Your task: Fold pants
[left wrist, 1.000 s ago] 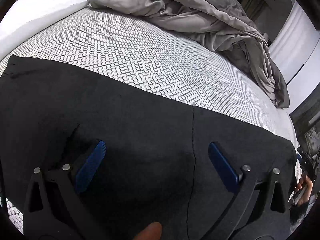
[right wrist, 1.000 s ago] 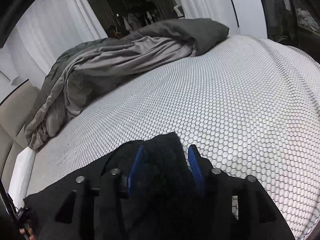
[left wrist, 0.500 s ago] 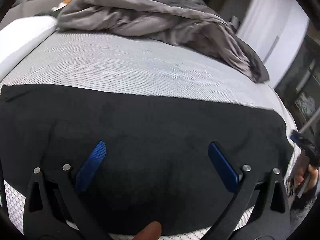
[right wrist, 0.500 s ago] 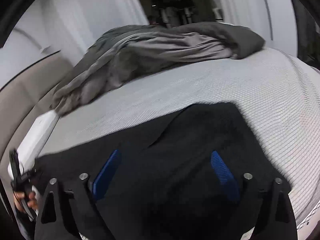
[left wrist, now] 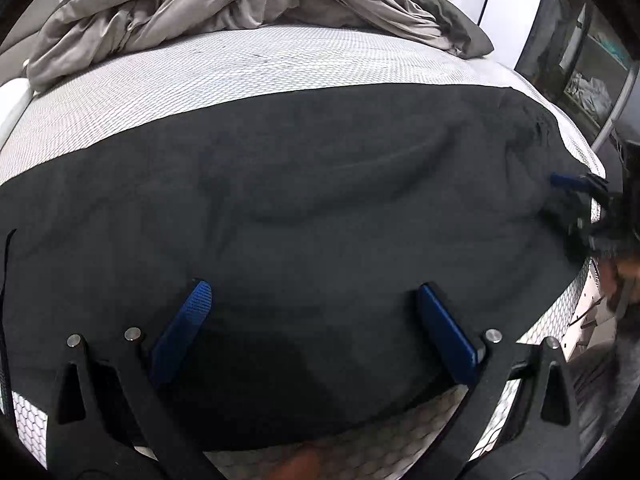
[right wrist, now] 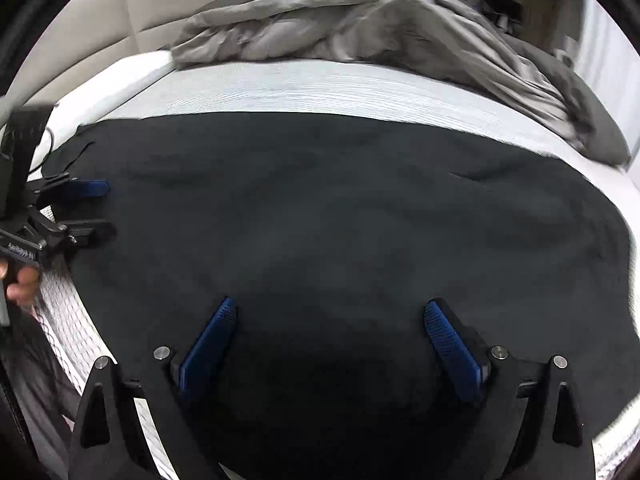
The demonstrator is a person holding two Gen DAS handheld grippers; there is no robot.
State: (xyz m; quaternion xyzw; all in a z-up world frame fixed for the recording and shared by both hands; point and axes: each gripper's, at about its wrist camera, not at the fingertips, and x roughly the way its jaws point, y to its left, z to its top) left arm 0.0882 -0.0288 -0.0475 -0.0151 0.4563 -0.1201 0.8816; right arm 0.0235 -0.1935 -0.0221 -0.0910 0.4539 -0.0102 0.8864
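The left gripper (left wrist: 308, 312) is spread wide over the near edge of the pants (left wrist: 320, 184) and holds nothing. The right gripper (right wrist: 330, 332) is also wide apart above the cloth. The black pants lie flat across the bed (left wrist: 200, 68). Behind them lies a grey duvet (left wrist: 240, 4).

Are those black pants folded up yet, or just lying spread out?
Spread out: the black pants lie as one broad flat sheet across the bed. Layering: cannot tell.
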